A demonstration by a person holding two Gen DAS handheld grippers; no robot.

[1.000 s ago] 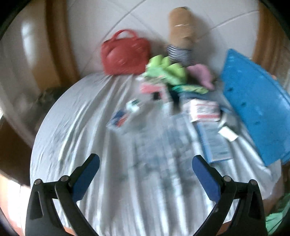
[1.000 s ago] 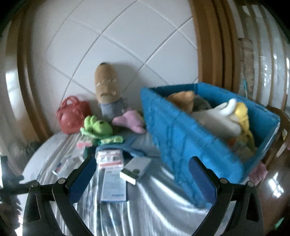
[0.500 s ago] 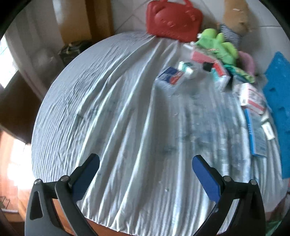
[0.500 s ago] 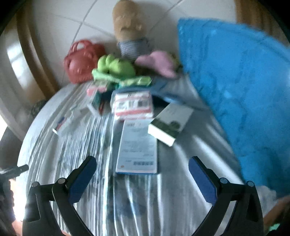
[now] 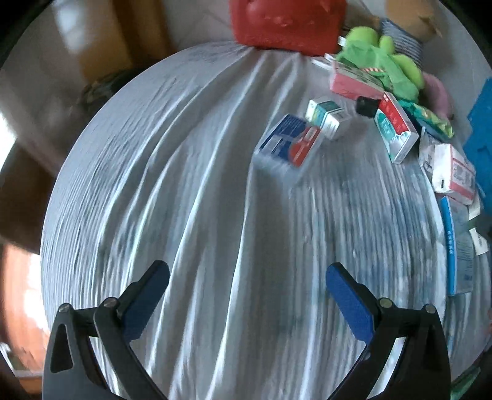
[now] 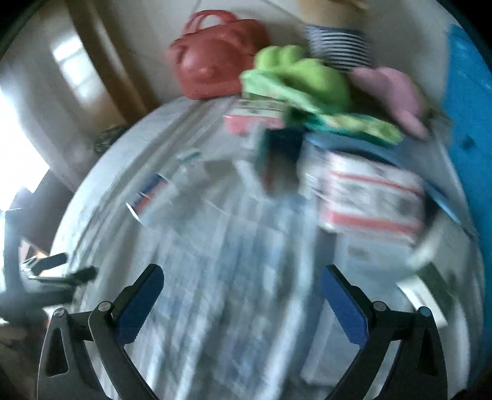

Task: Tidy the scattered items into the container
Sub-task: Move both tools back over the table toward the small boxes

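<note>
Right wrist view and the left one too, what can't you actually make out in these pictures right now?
- Blue container, right wrist view: cut off by the frame edge, so its contents are hidden.
- Red and white box, right wrist view: print lost to motion blur.
- Brown doll, left wrist view: cropped by the top edge.
- Small black thing, left wrist view: too small to identify.
- Blue leaflet, left wrist view: text unreadable at the distorted rim.

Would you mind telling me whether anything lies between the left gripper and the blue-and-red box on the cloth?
Nothing visible does. The left gripper is open, and only bare, wrinkled cloth lies between it and the blue-and-red box. The other boxes sit beyond it or off to the right.
</note>
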